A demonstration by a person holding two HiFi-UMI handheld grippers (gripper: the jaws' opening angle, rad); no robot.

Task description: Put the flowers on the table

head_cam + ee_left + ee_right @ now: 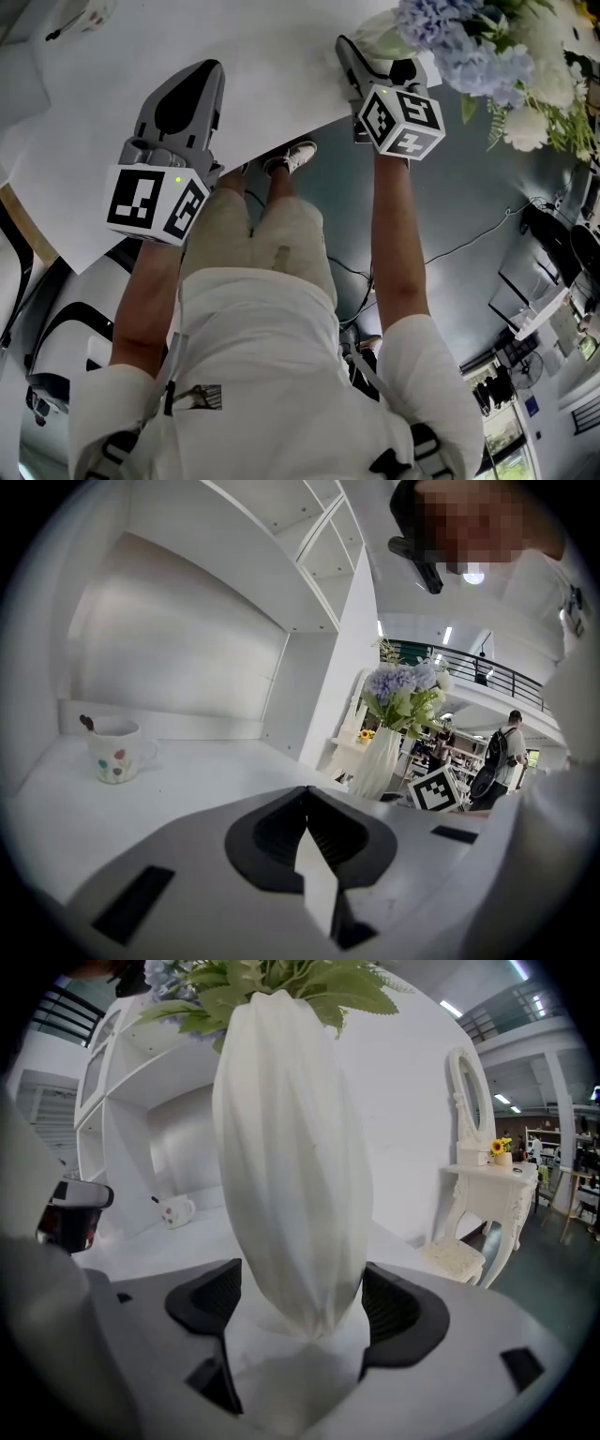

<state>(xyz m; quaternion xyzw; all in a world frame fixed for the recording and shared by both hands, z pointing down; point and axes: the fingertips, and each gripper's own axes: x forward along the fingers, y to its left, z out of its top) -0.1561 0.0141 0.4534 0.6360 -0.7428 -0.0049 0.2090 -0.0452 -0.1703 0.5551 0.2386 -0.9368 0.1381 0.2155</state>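
Bright, even indoor light fills all three views; the white tabletop (pixel 262 56) ahead of the left claw (pixel 204 73) is nearly washed out. Ceiling strips (pixel 452 1008) glare above and right of the right claw (pixel 300 1302) — a soft grey shadow pools under the vase (pixel 291 1147) between its jaws. Both gripper views bulge strongly, black at the rim — claw bodies nearest the lens are blurred

The table (pixel 187 56) is bare from the mug (pixel 114 752) at the back to the vase (pixel 291 1147) — wide room there. The vase fills the gap between the right gripper's (pixel 298 1302) spread jaws, seemingly untouched; shelves (pixel 309 536) overhang behind.
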